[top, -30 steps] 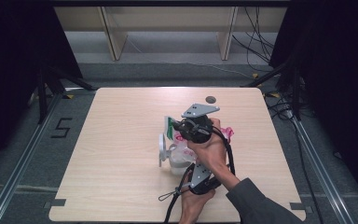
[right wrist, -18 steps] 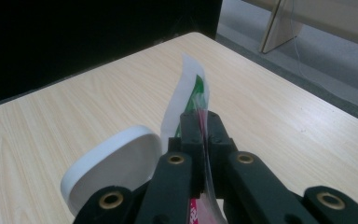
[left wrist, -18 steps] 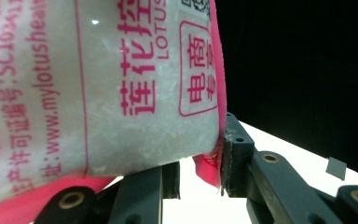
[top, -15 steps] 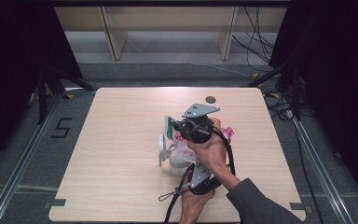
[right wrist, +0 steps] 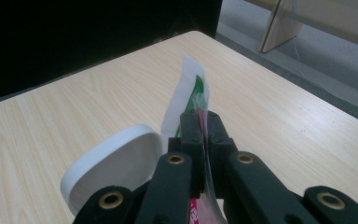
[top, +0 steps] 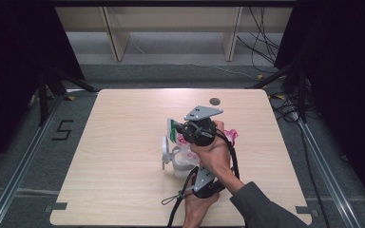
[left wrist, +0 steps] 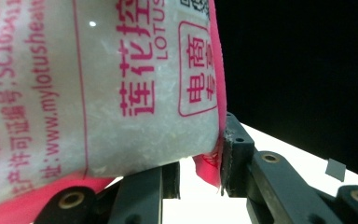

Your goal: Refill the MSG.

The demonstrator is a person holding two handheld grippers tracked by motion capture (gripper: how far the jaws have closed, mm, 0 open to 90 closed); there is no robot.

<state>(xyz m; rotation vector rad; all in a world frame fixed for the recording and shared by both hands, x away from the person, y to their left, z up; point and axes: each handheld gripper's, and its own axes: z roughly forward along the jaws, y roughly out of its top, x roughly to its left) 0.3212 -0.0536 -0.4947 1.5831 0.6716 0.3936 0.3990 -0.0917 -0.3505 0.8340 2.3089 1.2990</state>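
Bag print legible close up, between left gripper jaws.

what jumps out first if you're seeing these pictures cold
The pink-printed bag, looming large in the left gripper view with the left gripper clamped on its lower edge. Mid-table in the high view, the right gripper is shut on the bag's thin green-and-white top strip, beside a white lid.

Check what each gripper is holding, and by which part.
Left gripper: pink-printed translucent plastic bag, by its pink edge. Right gripper: shut on the same bag's thin clear top edge.
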